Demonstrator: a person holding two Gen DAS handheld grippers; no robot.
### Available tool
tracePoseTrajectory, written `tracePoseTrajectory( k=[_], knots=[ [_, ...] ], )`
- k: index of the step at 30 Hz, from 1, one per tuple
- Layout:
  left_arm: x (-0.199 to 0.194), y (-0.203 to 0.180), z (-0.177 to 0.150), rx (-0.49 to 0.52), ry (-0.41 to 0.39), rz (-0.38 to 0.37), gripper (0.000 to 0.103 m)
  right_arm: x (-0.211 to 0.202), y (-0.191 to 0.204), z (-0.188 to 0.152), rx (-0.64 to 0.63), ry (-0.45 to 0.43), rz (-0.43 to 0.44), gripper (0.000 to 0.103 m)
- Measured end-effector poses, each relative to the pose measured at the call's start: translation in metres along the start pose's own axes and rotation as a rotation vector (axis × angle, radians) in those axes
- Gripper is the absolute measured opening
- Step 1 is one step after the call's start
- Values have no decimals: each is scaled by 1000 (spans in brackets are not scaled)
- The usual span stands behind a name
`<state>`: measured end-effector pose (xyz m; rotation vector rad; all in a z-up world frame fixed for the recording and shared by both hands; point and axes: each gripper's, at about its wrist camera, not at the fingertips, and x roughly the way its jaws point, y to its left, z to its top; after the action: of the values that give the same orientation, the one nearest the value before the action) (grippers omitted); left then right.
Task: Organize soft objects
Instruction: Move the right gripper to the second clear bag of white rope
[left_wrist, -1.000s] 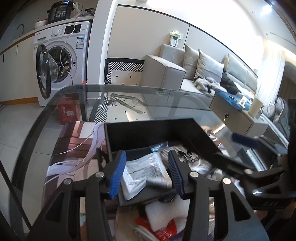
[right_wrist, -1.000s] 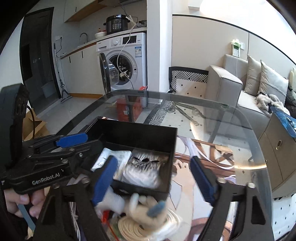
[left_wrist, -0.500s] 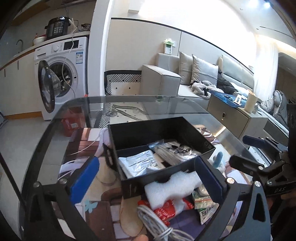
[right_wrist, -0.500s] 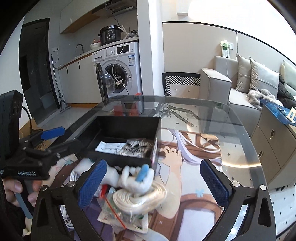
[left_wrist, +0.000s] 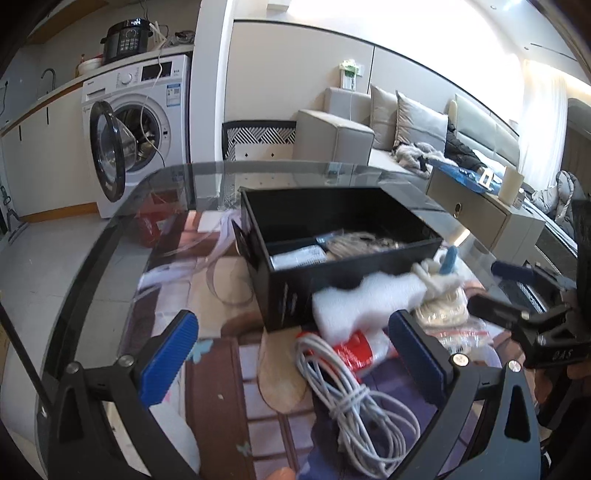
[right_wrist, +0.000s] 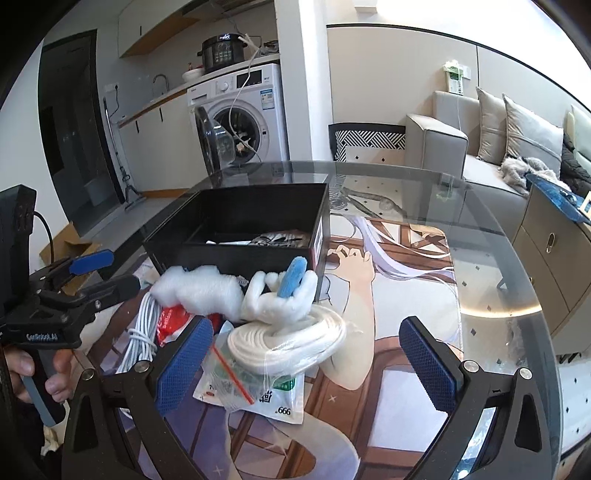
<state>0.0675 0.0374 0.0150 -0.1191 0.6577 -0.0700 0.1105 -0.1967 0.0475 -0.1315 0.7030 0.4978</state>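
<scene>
Both grippers spread wide and empty above the soft clutter on the glass table (right_wrist: 480, 206).

We hold the left gripper (left_wrist: 291, 350) and the right gripper (right_wrist: 306, 362) with ribbed blue pads apart, gripping nothing. The rigid black box (right_wrist: 236, 229) sits far-centre, holding flat plastic packets (left_wrist: 299, 254). Against its near wall lie lumpy white foam (right_wrist: 199, 288), a coiled white rope (right_wrist: 291, 343), a bundled grey cable (left_wrist: 354, 402) and a crinkled zip bag (right_wrist: 251, 391).

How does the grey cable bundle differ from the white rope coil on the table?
The grey cable bundle is thin, loosely looped cord, cinched at the middle; the white rope coil is thicker cord wound into a compact ring. The cable lies bare, while the rope coil looks bagged in clear plastic. Both lie outside the black box.
</scene>
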Motion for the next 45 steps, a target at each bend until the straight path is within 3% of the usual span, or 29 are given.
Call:
tracePoseTrajectory(
  k=[24,40,45],
  knots=[
    [19,-24,-29,17,157,-12,103,36,7,-7,57,106,15,103],
    [24,-21,-29,14,181,-19,103,33,-36,-13,114,181,-95,103],
    [24,-21,-29,14,182,-19,103,35,-35,-11,173,150,-46,103]
  ],
)
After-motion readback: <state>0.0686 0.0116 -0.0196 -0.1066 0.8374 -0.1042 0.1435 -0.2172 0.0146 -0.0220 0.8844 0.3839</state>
